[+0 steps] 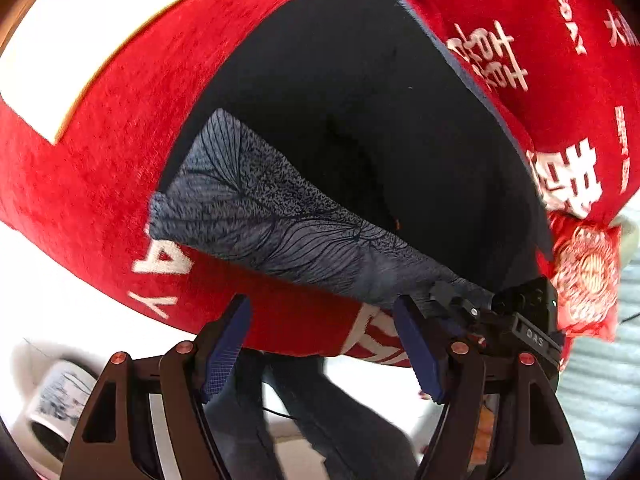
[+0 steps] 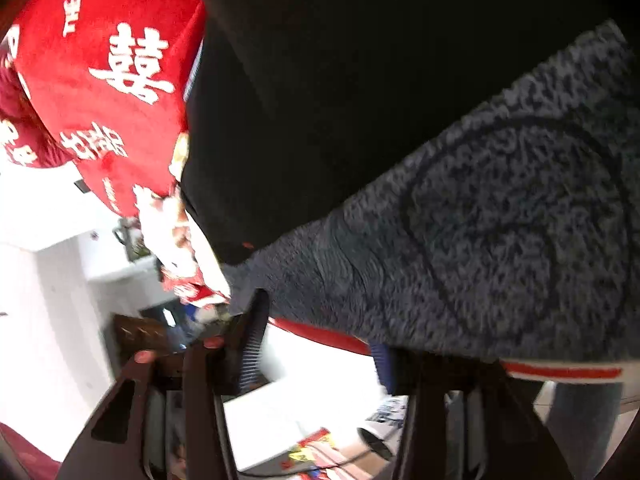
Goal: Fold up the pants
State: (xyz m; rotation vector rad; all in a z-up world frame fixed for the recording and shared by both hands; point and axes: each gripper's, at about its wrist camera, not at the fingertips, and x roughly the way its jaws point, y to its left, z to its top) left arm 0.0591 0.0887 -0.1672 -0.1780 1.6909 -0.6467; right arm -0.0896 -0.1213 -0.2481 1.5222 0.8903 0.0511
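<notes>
One pair of dark pants [image 1: 352, 128] lying spread on a red blanket [image 1: 100, 152], with a grey patterned band [image 1: 280, 224] running along the near edge. Two grippers showing, both at that near edge. Left gripper [image 1: 324, 344] gaping wide, holding nothing, hovering just short of the band over the blanket. Right gripper [image 2: 316, 356] also gaping, its right finger tucked under the band; cannot tell whether touching cloth. A red printed pouch [image 1: 588, 280] lying beside the pants' right corner. A white mug [image 1: 60, 404] standing below the blanket's edge. Reading "THE BIG" and white Chinese characters [image 2: 132, 64] on the blanket left of the pants.
</notes>
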